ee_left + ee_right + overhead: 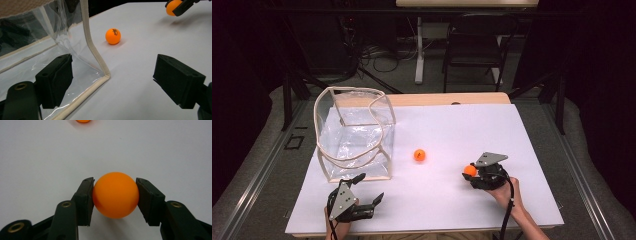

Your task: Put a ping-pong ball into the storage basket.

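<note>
At four o'clock on the table (532, 130), the right gripper (470, 171) clamps an orange ball (115, 194); it carries it level toward the clear bag (354, 135) at ten o'clock, where the left gripper (371, 189) waits wide.

On my tabletop (452, 125) the bag (354, 135) stands at the left, my left tool (364, 192) just before it. A loose ball (419, 155) lies right of the bag; my right tool (471, 172) clamps another ball (470, 170) farther right.
</note>
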The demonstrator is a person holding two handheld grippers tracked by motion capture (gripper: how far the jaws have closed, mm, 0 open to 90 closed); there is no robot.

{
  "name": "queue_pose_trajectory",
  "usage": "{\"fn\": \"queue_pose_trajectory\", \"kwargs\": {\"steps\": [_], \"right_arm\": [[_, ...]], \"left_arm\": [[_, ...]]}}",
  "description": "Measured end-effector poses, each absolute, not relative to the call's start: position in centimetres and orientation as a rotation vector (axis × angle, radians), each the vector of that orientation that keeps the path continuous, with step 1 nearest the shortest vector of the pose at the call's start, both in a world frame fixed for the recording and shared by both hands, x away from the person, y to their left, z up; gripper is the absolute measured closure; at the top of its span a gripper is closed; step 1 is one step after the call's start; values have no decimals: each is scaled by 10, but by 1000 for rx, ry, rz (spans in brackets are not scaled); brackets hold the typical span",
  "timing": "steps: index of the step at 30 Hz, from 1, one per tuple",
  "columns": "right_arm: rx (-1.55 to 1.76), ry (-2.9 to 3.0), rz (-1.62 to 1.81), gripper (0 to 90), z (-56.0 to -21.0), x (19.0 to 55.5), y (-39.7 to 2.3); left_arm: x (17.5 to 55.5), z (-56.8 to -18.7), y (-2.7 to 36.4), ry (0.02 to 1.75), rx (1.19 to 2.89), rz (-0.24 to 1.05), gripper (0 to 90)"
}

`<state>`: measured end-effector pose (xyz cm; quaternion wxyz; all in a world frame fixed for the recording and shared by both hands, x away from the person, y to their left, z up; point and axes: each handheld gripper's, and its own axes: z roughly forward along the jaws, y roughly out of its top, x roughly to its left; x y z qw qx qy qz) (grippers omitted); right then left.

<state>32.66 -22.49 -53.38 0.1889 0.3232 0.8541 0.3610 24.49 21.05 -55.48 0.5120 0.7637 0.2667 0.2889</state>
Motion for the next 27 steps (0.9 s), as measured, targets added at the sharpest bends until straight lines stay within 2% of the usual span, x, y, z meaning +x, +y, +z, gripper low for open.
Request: {"fn": "queue_pose_trajectory", "kwargs": {"steps": [27], "right_arm": [[846, 2384, 1110, 505, -519, 342, -194]], "left_arm": [[245, -555, 210, 628, 1846, 691, 157]]}}
